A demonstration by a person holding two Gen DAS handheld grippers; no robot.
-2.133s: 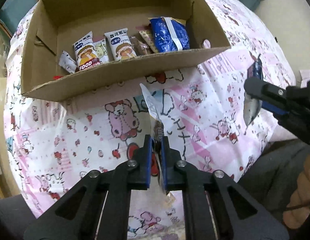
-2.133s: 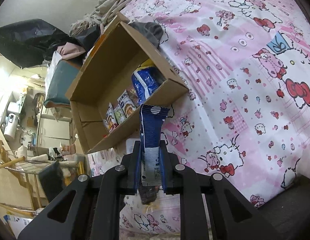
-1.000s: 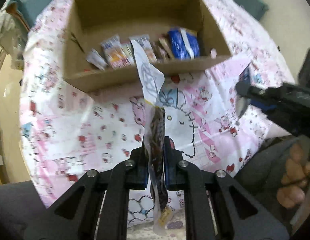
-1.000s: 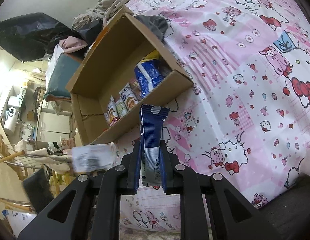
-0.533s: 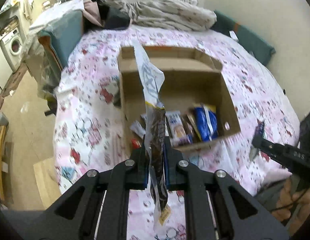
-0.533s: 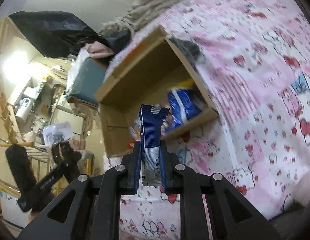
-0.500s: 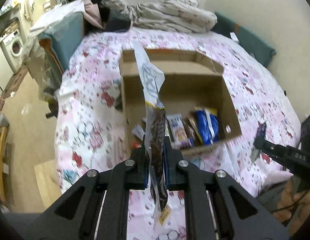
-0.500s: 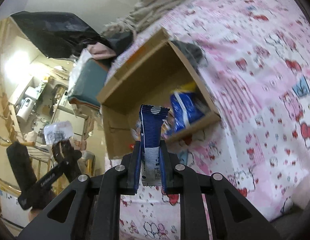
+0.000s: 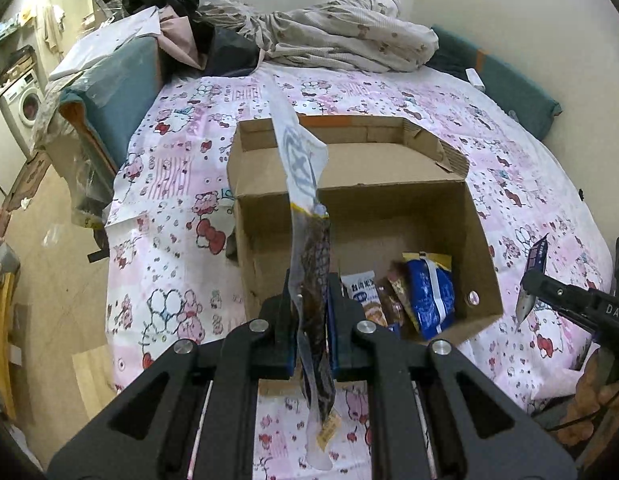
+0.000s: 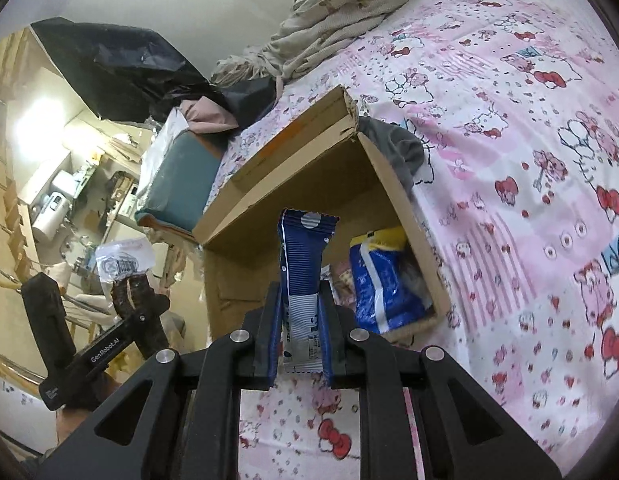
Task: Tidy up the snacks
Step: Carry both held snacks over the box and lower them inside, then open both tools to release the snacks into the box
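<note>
An open cardboard box (image 9: 449, 156) sits on the pink cartoon bedspread, with several snack packs in its near end, among them a blue bag (image 9: 431, 292). My left gripper (image 9: 309, 304) is shut on a long clear packet with a dark snack (image 9: 315, 264), held upright above the box's near left corner. My right gripper (image 10: 300, 320) is shut on a blue and white snack pack (image 10: 303, 264), held upright in front of the box (image 10: 293, 168). The blue bag also shows in the right wrist view (image 10: 383, 280). The right gripper also shows in the left wrist view at the right edge (image 9: 529, 280). The left gripper shows in the right wrist view at the lower left (image 10: 129, 296).
The bedspread (image 9: 169, 184) covers the whole bed. A crumpled beige blanket (image 9: 349, 44) and dark clothes (image 9: 213, 48) lie at the bed's head. A teal cushion (image 9: 117, 92) stands to the left of the bed, with bare floor (image 9: 49, 248) beyond it.
Both grippers have risen and pulled back from the box, each still shut on its packet. The box's inside is now seen from above.
</note>
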